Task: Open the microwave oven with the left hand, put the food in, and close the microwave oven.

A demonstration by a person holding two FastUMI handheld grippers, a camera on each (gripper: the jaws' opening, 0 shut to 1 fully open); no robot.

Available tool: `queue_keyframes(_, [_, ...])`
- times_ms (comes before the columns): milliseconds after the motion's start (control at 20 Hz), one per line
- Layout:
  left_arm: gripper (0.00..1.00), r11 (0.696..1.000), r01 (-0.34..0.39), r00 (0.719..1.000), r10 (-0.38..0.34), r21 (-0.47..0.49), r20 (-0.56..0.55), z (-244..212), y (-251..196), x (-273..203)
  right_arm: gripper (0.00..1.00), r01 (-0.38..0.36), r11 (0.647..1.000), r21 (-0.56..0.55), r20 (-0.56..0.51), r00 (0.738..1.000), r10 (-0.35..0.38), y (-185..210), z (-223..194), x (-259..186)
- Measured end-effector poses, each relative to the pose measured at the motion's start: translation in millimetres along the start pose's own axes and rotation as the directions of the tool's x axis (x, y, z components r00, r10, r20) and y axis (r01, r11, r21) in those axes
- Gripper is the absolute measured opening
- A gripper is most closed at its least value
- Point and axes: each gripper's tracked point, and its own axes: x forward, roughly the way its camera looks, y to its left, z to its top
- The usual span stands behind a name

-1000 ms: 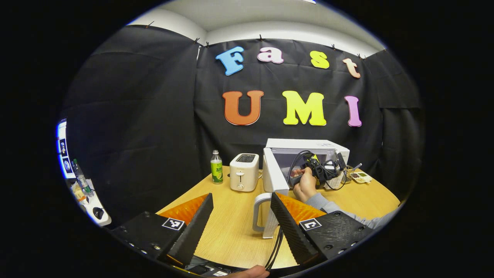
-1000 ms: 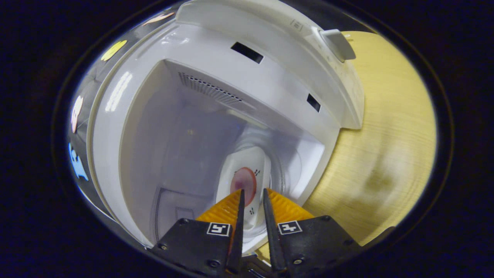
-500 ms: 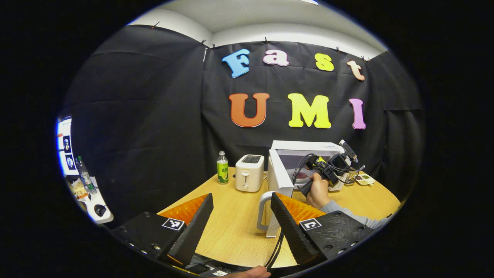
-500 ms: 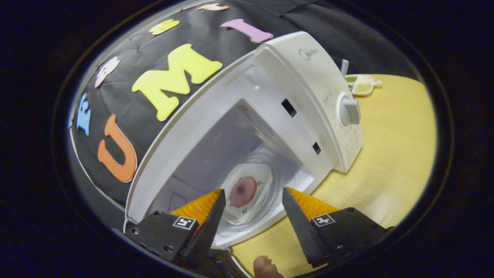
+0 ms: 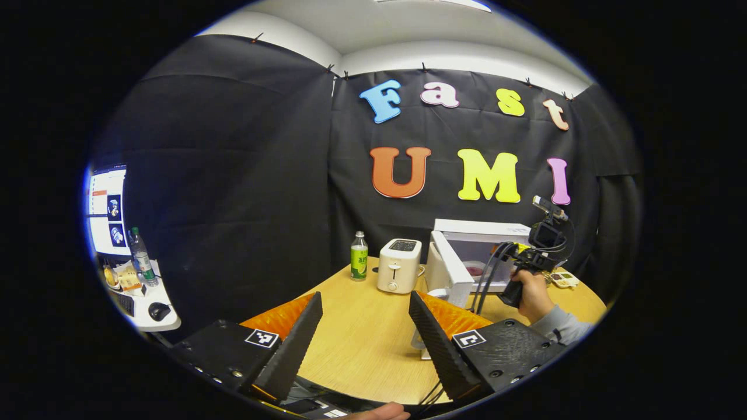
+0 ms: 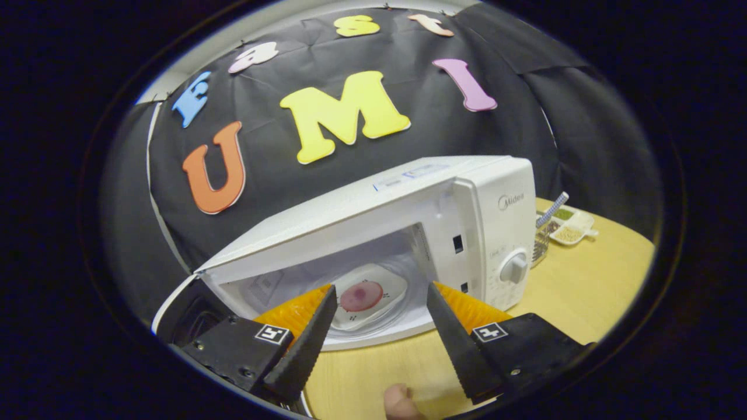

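The white microwave (image 6: 490, 204) stands on the wooden table (image 6: 583, 280) with its door (image 5: 450, 269) swung open. Inside, on the glass turntable, lies a white plate (image 6: 385, 280) with a round pink piece of food (image 6: 361, 296). My right gripper (image 6: 381, 287) is open and sits outside the cavity, a short way in front of the plate and touching nothing. In the left gripper view, that right gripper (image 5: 540, 242) is held up by a hand (image 5: 528, 291) to the right of the oven's opening. My left gripper (image 5: 366, 296) is open with nothing in it, well back from the door.
A white toaster (image 5: 400, 265) and a green-labelled bottle (image 5: 359, 263) stand left of the microwave. A small divided dish (image 6: 567, 226) and a metal utensil (image 6: 547, 219) sit at its right. Far left is a side desk (image 5: 146, 303) with a screen, bottle and mouse.
My right gripper has let go of the plate, opened and drawn back out of the microwave, leaving the plate inside. My left gripper has pulled back from the open door.
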Motion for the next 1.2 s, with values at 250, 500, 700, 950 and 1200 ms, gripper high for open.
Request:
queue_keyframes(250, [0.82,1.0,0.004,0.997,-0.004,-0.01,0.079,-3.2,14.7,27.7,0.91,-0.067,0.989,-0.135,0.062,0.995,0.076,0.0,31.2,-52.9])
queue_keyframes(500, [0.9,0.996,0.084,0.991,-0.08,-0.028,0.111,-11.1,8.5,51.1,0.91,-0.13,0.965,-0.229,0.085,0.985,0.153,-10.3,55.9,-120.6])
queue_keyframes(700, [0.71,0.996,0.086,0.993,-0.084,-0.028,0.085,-21.6,4.7,68.3,0.91,-0.139,0.943,-0.301,0.124,0.975,0.183,-29.0,74.3,-175.9])
queue_keyframes(950, [0.49,0.995,0.08,0.988,-0.086,0.051,0.131,-17.8,-3.9,75.3,0.91,-0.084,0.926,-0.369,0.208,0.963,0.17,-62.7,101.7,-235.1])
queue_keyframes(1200, [0.12,0.991,0.127,0.988,-0.13,0.048,0.082,-34.9,-31.0,89.8,0.91,-0.096,0.927,-0.364,0.226,0.956,0.188,-87.4,110.3,-274.5])
